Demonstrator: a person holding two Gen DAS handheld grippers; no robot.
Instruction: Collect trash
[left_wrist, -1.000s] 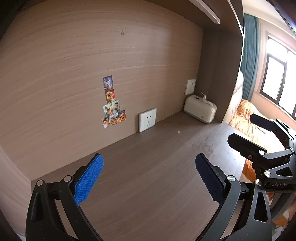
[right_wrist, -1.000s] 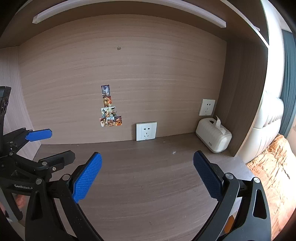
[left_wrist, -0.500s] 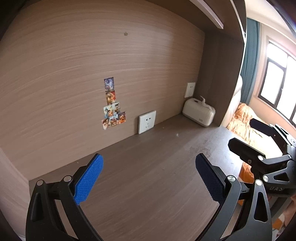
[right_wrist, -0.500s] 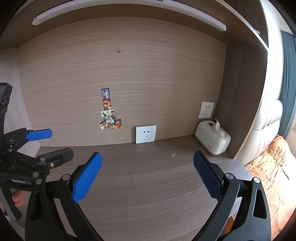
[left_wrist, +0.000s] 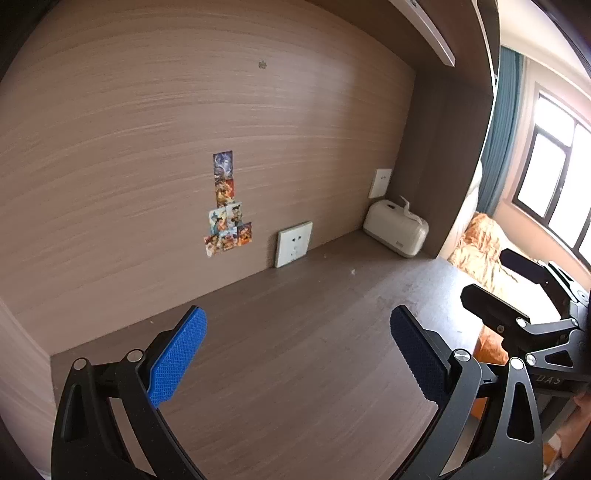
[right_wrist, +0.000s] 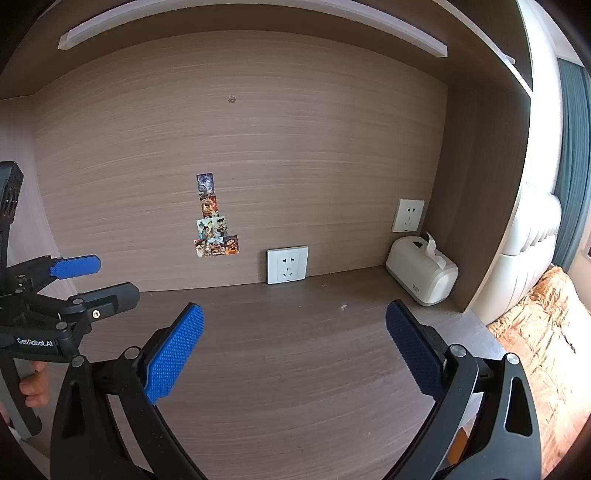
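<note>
My left gripper (left_wrist: 297, 354) is open and empty, held above the brown wooden desk (left_wrist: 295, 387). My right gripper (right_wrist: 293, 350) is open and empty too, above the same desk (right_wrist: 295, 387). The right gripper (left_wrist: 495, 284) shows at the right edge of the left wrist view, and the left gripper (right_wrist: 99, 280) at the left edge of the right wrist view. A tiny white scrap (right_wrist: 343, 306) lies on the desk near the back wall; it also shows in the left wrist view (left_wrist: 352, 272). No other trash shows.
A white tissue box (right_wrist: 423, 275) stands in the desk's back right corner by the side panel. Two wall sockets (right_wrist: 287, 264) and a cluster of picture stickers (right_wrist: 214, 221) are on the back panel. A bed with an orange cover (right_wrist: 539, 332) lies to the right.
Both grippers have pulled back and risen slightly, so the desk and back wall sit a little farther off. Both stay open.
</note>
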